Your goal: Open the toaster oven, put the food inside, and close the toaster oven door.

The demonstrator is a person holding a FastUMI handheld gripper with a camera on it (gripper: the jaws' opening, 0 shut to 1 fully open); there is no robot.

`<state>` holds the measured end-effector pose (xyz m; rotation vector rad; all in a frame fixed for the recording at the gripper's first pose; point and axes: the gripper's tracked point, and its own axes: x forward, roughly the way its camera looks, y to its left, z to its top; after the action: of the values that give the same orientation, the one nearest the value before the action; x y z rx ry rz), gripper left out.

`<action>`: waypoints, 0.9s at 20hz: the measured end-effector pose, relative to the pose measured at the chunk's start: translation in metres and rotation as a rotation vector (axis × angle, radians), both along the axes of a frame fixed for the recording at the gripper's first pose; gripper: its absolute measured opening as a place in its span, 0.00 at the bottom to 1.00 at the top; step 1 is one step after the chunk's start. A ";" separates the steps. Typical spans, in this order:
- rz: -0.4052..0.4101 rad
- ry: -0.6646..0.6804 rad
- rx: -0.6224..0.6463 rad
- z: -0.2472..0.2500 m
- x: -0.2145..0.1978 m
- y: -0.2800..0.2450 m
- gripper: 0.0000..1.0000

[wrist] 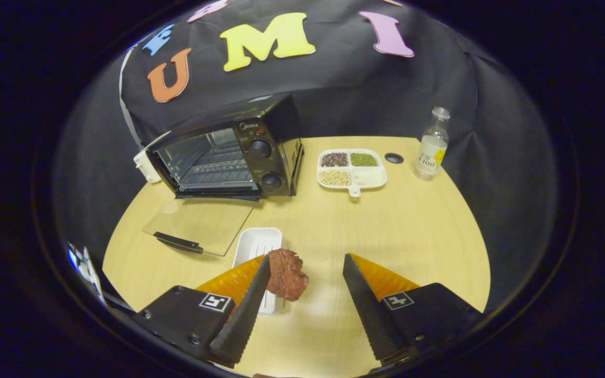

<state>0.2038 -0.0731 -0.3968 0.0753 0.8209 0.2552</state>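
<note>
The black toaster oven [229,152] stands at the back left of the wooden table, well beyond the fingers. Its glass door [197,226] lies folded down flat, dark handle [179,242] toward me, and the wire rack inside shows. A white tray [255,244] sits just ahead of the left finger. A reddish-brown piece of meat [287,274] lies at the tray's right edge, against the inner side of the left finger [252,299]. My gripper [306,258] is open; the right finger [365,299] stands well apart from the meat.
A white divided plate [368,178] with beans and grains sits at the back middle of the table [413,226]. A small clear bottle [431,144] stands to its right, with a black round grommet [394,157] between them.
</note>
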 end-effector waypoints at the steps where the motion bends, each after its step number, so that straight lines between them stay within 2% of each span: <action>1: 0.008 0.034 0.056 -0.004 0.000 0.003 0.85; 2: 0.014 0.062 0.109 -0.006 -0.001 0.005 0.82; 7: 0.023 0.195 0.332 -0.014 -0.009 0.017 0.25; 11: 0.039 0.191 0.336 -0.005 -0.018 0.023 0.12; 18: 0.065 0.037 0.131 0.038 -0.028 0.024 0.09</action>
<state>0.1759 -0.0492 -0.3590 0.1766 0.8438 0.3699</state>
